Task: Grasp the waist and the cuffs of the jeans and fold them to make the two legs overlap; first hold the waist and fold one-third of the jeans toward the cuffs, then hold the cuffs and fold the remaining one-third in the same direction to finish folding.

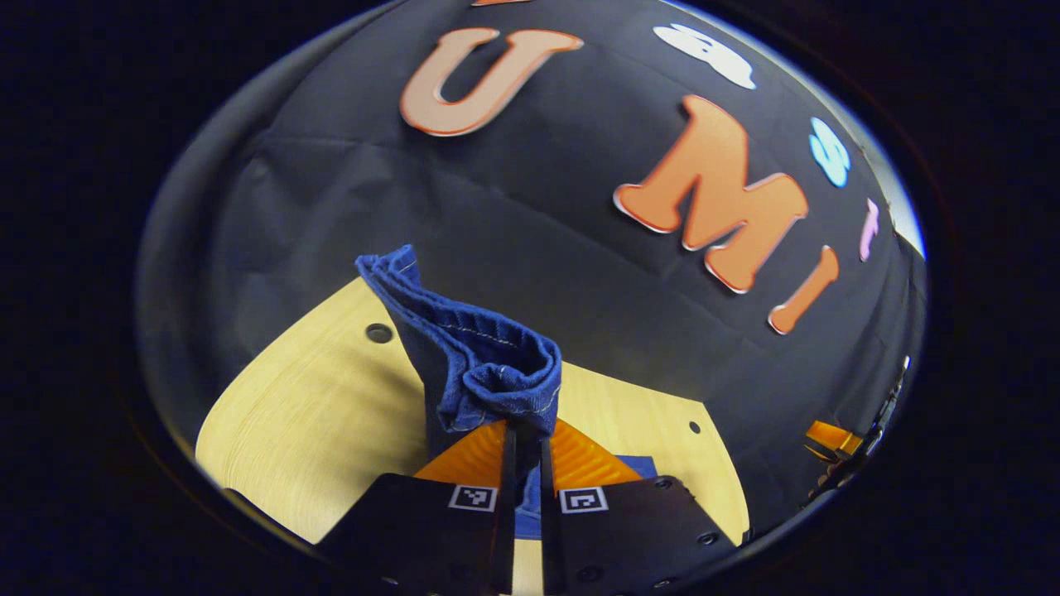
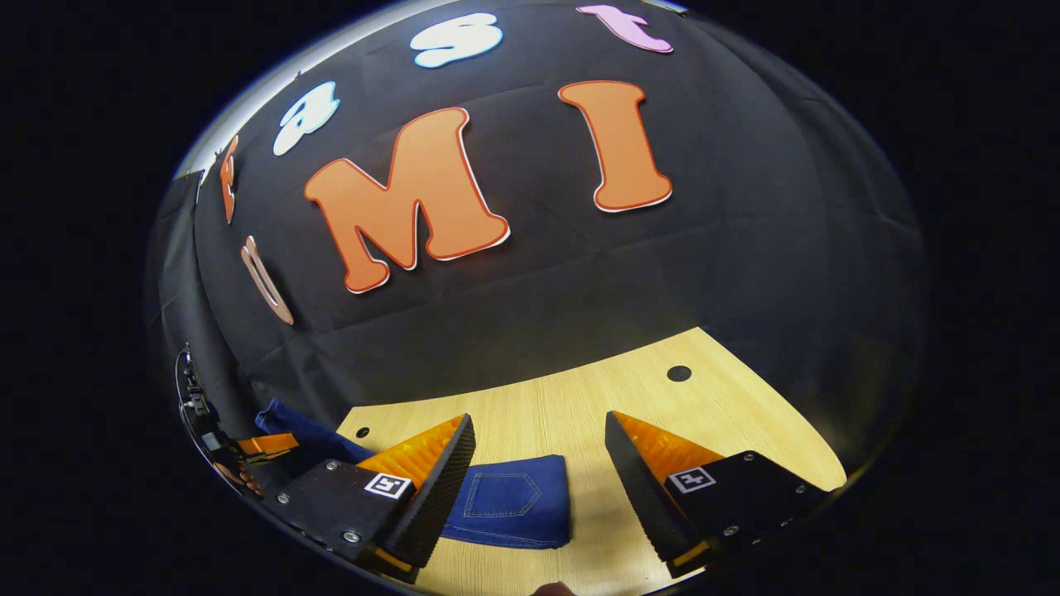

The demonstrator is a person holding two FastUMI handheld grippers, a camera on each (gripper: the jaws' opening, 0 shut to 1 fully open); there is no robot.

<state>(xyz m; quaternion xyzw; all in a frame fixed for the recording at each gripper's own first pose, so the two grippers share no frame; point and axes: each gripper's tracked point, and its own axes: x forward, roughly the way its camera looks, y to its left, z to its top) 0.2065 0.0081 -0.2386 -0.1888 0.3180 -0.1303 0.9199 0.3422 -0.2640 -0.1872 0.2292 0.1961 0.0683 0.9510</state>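
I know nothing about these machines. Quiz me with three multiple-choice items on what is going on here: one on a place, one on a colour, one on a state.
1. Where does the folded part of the jeans lie?
A. on the wooden table
B. on the floor
C. on a chair

2. What colour are the jeans?
A. black
B. blue
C. white

3. How do the right tongs stand?
A. shut on the jeans
B. shut on nothing
C. open

Answers: 1 A, the pocket side rests flat on the wood. 2 B, the denim is blue in both views. 3 C, a wide gap shows between the fingers, while the left tongs pinch a lifted cuff.
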